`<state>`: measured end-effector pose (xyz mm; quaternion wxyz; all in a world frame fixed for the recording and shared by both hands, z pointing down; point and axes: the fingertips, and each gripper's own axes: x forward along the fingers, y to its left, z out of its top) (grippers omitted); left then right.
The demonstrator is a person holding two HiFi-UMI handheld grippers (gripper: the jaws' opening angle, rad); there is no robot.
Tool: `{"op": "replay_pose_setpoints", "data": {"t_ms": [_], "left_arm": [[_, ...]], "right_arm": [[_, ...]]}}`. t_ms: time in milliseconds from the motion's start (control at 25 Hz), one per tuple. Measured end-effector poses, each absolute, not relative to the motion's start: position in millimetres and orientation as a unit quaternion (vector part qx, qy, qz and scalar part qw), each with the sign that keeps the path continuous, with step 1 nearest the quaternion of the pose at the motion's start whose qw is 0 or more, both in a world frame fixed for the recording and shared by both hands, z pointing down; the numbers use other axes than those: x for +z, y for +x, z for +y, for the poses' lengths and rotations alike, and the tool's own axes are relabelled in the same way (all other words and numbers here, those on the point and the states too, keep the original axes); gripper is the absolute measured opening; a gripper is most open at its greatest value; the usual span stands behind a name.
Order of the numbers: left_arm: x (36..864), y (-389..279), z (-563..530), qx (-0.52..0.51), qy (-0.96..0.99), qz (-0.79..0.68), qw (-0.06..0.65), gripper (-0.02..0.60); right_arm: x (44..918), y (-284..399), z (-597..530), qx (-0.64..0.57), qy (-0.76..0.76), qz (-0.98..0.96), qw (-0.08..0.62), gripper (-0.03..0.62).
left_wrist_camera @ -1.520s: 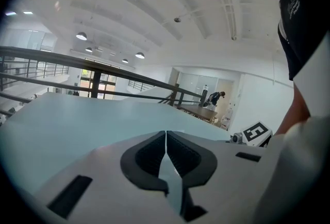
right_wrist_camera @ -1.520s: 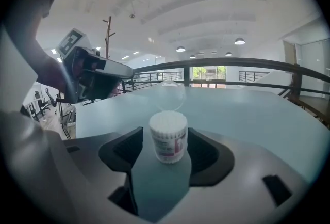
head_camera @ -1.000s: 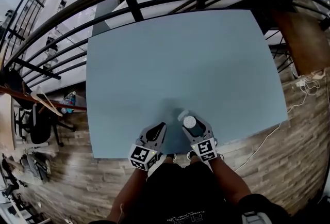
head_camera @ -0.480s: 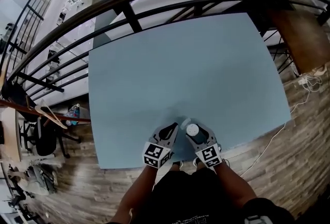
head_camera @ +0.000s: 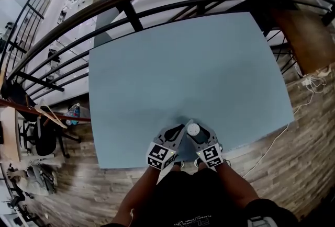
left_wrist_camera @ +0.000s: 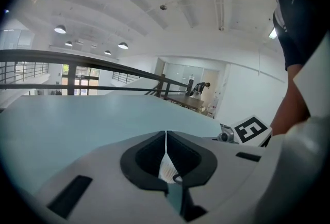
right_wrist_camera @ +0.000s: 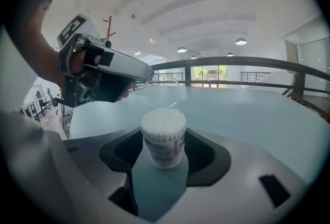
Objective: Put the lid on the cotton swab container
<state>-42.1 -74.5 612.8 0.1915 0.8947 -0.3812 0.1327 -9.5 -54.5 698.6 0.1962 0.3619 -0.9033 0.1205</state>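
**Q:** Step in hand?

**A:** Pre-capping alignment, by my read. The lid (left_wrist_camera: 167, 166) is not yet on. Both parts are held over the near edge of the table (head_camera: 183, 64), close to the operator.

**Q:** R side status?

**A:** The right gripper (right_wrist_camera: 164, 152) has its jaws closed against the sides of the cotton swab container (right_wrist_camera: 163, 138). The container is upright between the pads, its top is open and the swab tips are exposed. No tilt is evident.

**Q:** L side?

**A:** The left gripper (left_wrist_camera: 166, 156) has its jaws all but together, pinching a thin clear piece edge-on. I take this for the lid, gripped by its wall. In the right gripper view a clear arc at the L tip sits up and to the left of the container and apart from it.

**Q:** Next move reqs?

**A:** Probably bring the lid over the container mouth, level it so its opening faces down, centre it, then press down. Keep the R grip firm so the container doesn't rotate. Lid orientation can't be confirmed, as it's clear and only partly visible.
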Motion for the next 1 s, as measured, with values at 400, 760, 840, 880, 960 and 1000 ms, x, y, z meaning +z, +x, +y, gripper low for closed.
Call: {"op": "replay_pose_setpoints", "data": {"t_ms": [400, 760, 840, 880, 960, 1000], "left_arm": [[617, -14, -64, 0.144, 0.915, -0.325, 0.190, 0.023], [644, -4, -57, 0.190, 0.907, -0.314, 0.208, 0.023], [648, -4, -58, 0.198, 0.904, -0.315, 0.209, 0.023], [649, -4, -58, 0.202, 0.904, -0.314, 0.208, 0.023], [650, -3, -57, 0.214, 0.904, -0.311, 0.201, 0.023], [650, -2, -56, 0.221, 0.904, -0.309, 0.194, 0.023]], "right_arm": [[698, -7, -57, 0.126, 0.362, -0.903, 0.193, 0.264], [700, -6, -55, 0.124, 0.359, -0.905, 0.193, 0.264], [701, -6, -55, 0.123, 0.359, -0.905, 0.193, 0.264], [701, -6, -55, 0.123, 0.359, -0.905, 0.193, 0.264], [700, -6, -55, 0.122, 0.358, -0.905, 0.193, 0.264], [700, -7, -55, 0.122, 0.358, -0.905, 0.193, 0.264]]}}
